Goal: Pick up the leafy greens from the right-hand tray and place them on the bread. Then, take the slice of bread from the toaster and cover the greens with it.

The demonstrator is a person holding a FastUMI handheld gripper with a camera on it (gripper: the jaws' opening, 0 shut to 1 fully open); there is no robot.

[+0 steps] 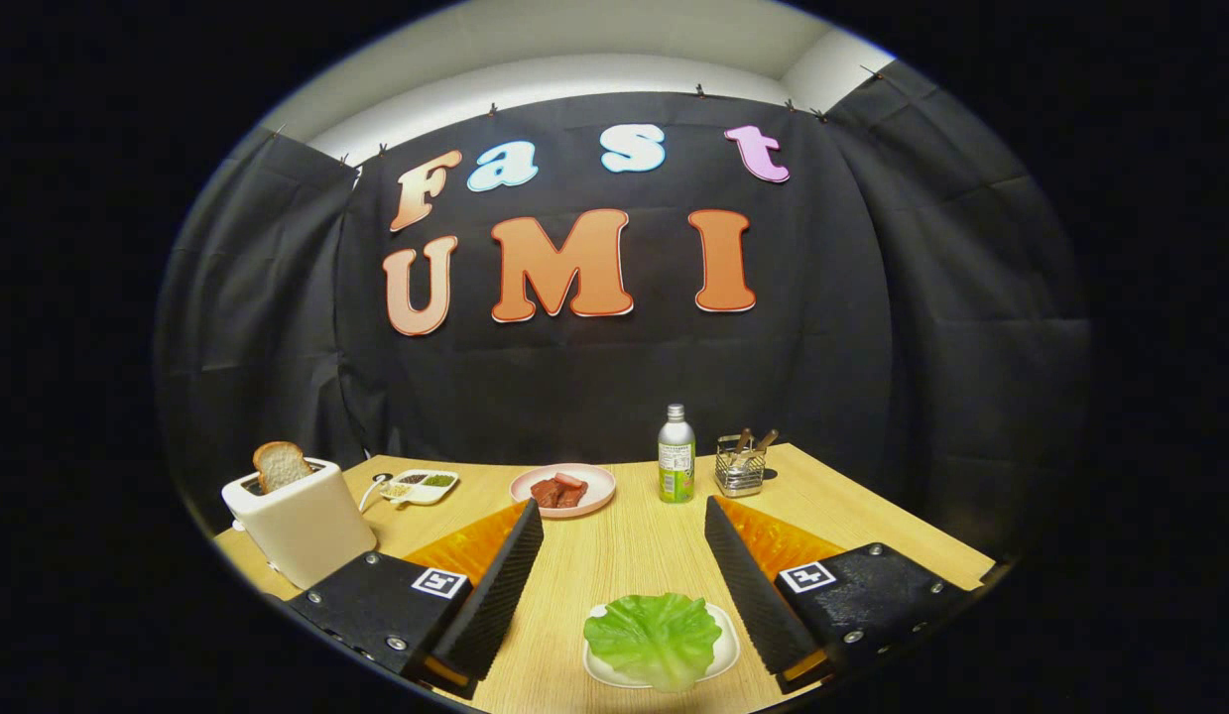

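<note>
Spread wide apart, the gripper (624, 531) holds nothing, its two fingers (500, 580) hanging above the wooden table (624, 555). Between the fingers, back near their bases rather than at the tips, lies a leaf of leafy greens (656, 638) on a small white tray (723, 659); neither finger touches it. Just ahead of the fingertips, slightly toward the left finger, a pink plate (599, 481) carries reddish pieces of meat (559, 492). Close beside the left finger stands a white toaster (302, 526) with a slice of bread (281, 464) sticking up out of its slot. Beyond that, a small divided dish (423, 486) holds seasonings. Ahead of the right finger stand a bottle (675, 453) and, just beside it, a wire holder (741, 466) with utensils.
</note>
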